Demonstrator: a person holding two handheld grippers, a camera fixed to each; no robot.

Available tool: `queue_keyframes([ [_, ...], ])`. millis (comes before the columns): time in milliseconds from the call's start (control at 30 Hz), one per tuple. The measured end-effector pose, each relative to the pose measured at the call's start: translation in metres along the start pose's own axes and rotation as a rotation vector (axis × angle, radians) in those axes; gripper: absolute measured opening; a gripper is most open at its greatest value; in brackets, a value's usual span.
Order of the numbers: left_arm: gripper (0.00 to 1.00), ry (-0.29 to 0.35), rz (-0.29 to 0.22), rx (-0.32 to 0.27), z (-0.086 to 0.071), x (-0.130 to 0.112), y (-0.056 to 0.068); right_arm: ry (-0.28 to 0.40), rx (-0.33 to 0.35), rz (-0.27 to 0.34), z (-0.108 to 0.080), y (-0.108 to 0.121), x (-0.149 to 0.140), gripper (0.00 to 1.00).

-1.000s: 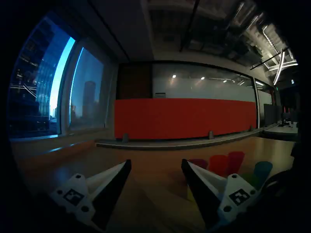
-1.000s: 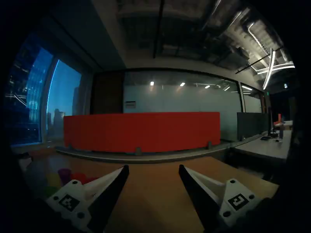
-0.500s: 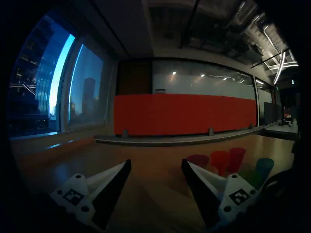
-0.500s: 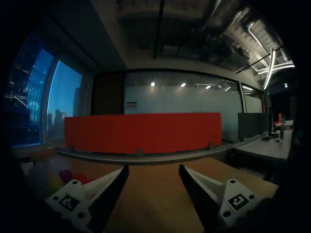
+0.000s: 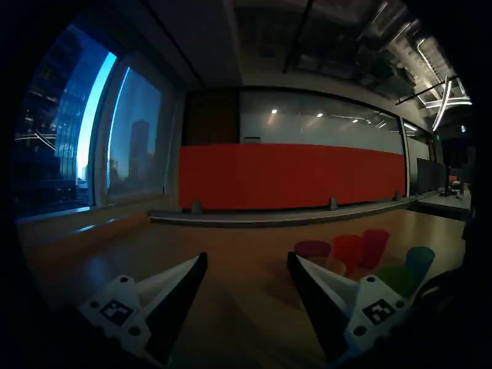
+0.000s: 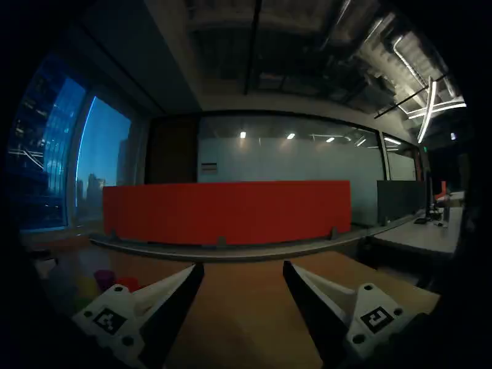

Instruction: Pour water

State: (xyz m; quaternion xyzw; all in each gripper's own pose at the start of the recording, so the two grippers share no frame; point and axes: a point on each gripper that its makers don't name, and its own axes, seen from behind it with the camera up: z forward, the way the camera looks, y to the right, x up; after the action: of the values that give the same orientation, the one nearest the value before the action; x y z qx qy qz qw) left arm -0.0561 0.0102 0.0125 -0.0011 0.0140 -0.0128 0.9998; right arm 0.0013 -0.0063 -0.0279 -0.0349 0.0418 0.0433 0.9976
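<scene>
No legible txt, nos. or brand names anywhere. Closest thing: b/w square code markers (image 5: 117, 310), patterns w/o letters, one on each white finger mount of the left gripper (image 5: 246, 255). Same type on both mounts of the right gripper (image 6: 243, 265). Small pale plaque (image 6: 209, 166) on the glass wall (image 6: 289, 166) above the red partition (image 6: 227, 212), too small & dim to read.

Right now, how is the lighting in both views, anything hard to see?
Left gripper view: dim, window glows blue, cups murky but colours readable. Right gripper view: equally dark, ceiling light flares, cups at lower left nearly lost in shadow.
</scene>
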Motion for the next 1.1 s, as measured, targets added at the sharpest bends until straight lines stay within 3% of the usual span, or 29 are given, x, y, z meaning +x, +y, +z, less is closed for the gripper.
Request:
queue_keyframes([
  [600, 0.96, -0.002, 0.002, -0.001, 0.000, 0.001, 0.000, 0.017, 0.009, -0.024, -0.006, 0.005, 0.002, 0.99],
  [1100, 0.96, -0.002, 0.001, -0.001, 0.000, 0.001, 0.000, 0.018, 0.023, -0.059, 0.002, 0.007, -0.020, 0.99],
])
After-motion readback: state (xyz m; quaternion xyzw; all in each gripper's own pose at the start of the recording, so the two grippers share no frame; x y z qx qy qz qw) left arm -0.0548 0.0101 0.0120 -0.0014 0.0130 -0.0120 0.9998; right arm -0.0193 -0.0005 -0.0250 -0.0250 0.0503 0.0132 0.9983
